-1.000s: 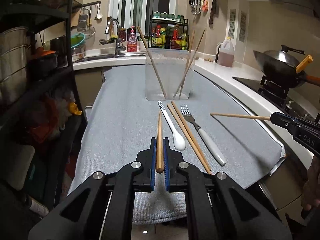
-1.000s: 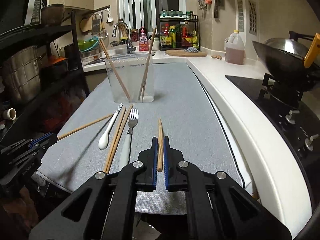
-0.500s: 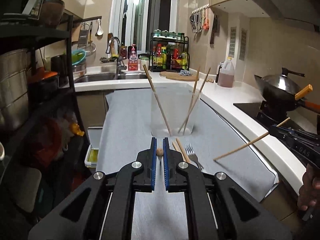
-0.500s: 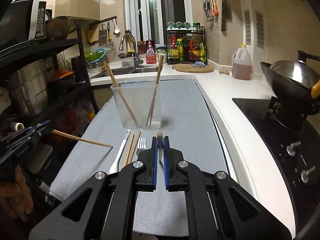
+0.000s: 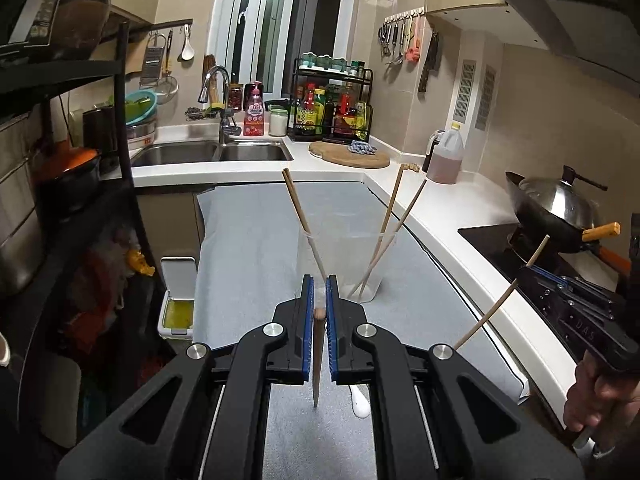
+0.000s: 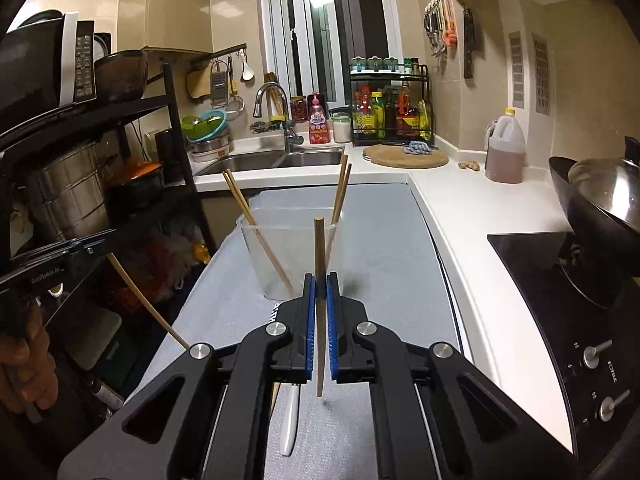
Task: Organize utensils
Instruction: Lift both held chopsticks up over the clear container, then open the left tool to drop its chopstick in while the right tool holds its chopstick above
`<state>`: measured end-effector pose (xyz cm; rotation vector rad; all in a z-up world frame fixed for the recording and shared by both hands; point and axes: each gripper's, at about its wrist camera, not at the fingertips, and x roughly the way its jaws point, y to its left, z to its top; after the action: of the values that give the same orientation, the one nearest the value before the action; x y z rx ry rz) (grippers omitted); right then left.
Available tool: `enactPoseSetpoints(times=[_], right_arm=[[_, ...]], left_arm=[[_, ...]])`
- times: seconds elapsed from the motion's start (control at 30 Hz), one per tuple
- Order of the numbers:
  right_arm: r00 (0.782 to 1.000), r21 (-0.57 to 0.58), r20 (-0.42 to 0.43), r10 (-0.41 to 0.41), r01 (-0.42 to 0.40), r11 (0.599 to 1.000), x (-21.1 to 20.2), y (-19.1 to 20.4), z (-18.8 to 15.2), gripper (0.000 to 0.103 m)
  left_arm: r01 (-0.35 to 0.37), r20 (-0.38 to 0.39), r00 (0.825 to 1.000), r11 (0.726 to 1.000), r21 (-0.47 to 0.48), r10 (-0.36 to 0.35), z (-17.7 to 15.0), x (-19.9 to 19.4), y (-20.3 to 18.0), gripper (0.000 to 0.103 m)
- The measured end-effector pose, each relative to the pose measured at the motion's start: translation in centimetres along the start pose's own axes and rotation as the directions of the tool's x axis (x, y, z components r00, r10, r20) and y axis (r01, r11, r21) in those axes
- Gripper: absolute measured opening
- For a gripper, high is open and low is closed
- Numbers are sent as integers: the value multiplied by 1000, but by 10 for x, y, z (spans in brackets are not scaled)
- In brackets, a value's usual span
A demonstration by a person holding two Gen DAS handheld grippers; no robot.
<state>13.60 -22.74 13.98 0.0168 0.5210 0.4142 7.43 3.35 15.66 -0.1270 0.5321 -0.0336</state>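
While both my hands were up above the bench (image 5: 256,240), each pair of tongs was clamped tight on one wooden chopstick. My left tongs (image 5: 319,292) had their blue pads squeezed on a light brown wooden chopstick (image 5: 317,360) that ran nearly straight along the line of sight, blunt end toward the far side and the thin tip hanging down under the jaws. My right tongs (image 6: 320,292) gripped a second light brown wooden chopstick (image 6: 319,248), standing close to upright, with the thick end poking up in front of the clear plastic rectangular container (image 6: 280,240) and the tip hanging below.

That container sat on the grey mat covering the bench, just beyond both tongs. It already had chopsticks leaning in it: from the right camera, two against the left rim (image 6: 256,232) and two against the right rim (image 6: 340,192).

On the mat beneath the tongs I could see bits of what was lying there: a white spoon end (image 5: 360,406) from the left camera, and a white utensil handle (image 6: 290,420) from the right camera. What that handle belonged to I couldn't tell, the tongs were in the way.

Off to the right were the black stove top (image 6: 560,280) and a dark wok (image 5: 548,208).
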Motion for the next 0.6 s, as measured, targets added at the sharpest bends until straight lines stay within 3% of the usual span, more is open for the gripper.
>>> enactPoseSetpoints(times=[0.3, 0.47, 0.6], right_arm=[[1000, -14, 6, 12, -12, 1000, 18, 5, 17, 6], [1000, -18, -5, 27, -27, 999, 28, 11, 11, 6], [999, -29, -19, 29, -30, 999, 33, 15, -1, 6]], left_arm=[[8, -22, 1000, 1000, 21, -7, 18, 17, 1, 2], [100, -65, 993, 995, -30, -102, 2, 38, 28, 2], [127, -126, 984, 992, -4, -126, -18, 47, 46, 2]])
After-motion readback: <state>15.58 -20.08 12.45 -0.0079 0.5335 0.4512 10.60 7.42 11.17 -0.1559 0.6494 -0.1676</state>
